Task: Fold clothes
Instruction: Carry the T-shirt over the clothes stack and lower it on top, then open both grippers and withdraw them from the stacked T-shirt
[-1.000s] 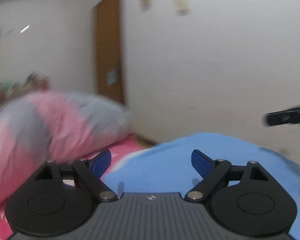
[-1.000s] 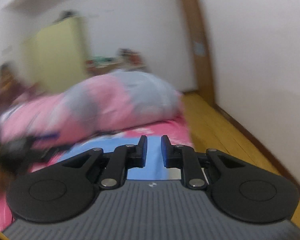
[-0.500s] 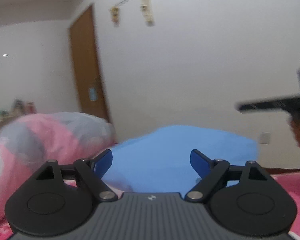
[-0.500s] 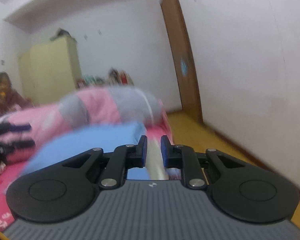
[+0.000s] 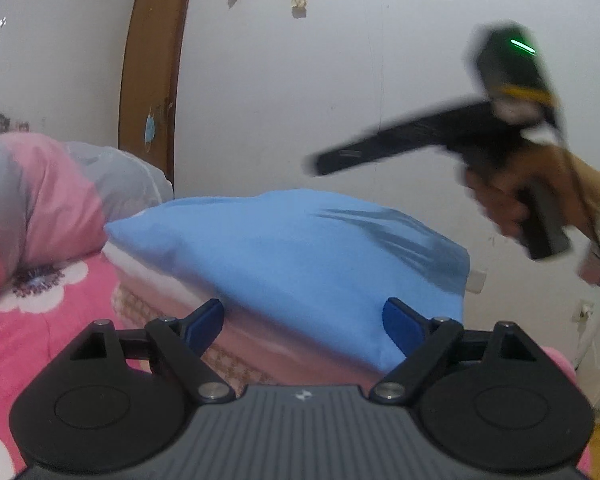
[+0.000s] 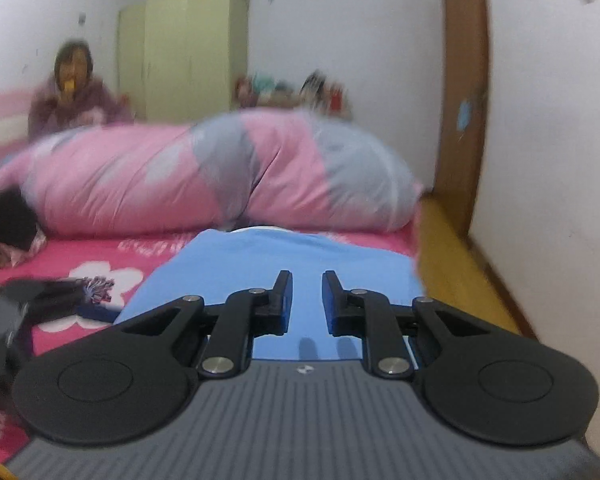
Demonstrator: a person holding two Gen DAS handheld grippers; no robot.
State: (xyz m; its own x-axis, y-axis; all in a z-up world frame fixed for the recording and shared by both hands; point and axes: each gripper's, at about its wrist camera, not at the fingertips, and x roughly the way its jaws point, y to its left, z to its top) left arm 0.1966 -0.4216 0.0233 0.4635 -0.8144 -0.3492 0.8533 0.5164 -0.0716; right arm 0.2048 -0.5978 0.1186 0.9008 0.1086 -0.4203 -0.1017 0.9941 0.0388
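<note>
Pink floral bedsheet (image 5: 40, 320) underfoot of everything, white walls around, brown door (image 5: 152, 60) off in the corner, pale green wardrobe (image 6: 184, 52) at the far end. Bunched across the bed, a pink-and-grey duvet (image 6: 220, 172); behind it, a seated person (image 6: 76, 96), blurred. Nearer, the blue garment (image 5: 300, 248): spread on the sheet just in front of the duvet, seen from the right wrist as a flat blue panel reaching almost to the bed's floor-side edge; seen from the left wrist as a raised hump draped over some pale pink layered bulk (what kind, hard to say). Left gripper (image 5: 302, 312) low and close against that hump, fingers (image 5: 206, 322) spread wide, blue cloth showing in the broad gap but neither pad pressing on it. Right gripper (image 6: 306, 280) poised over the garment's near end, fingers (image 6: 280, 304) drawn close with only a narrow slot between, nothing visibly pinched there, just blue cloth beyond. From the left wrist, that same tool up in the air to the right of the hump, gripped by a hand (image 5: 512, 200), smeared by motion, clear of the cloth.
</note>
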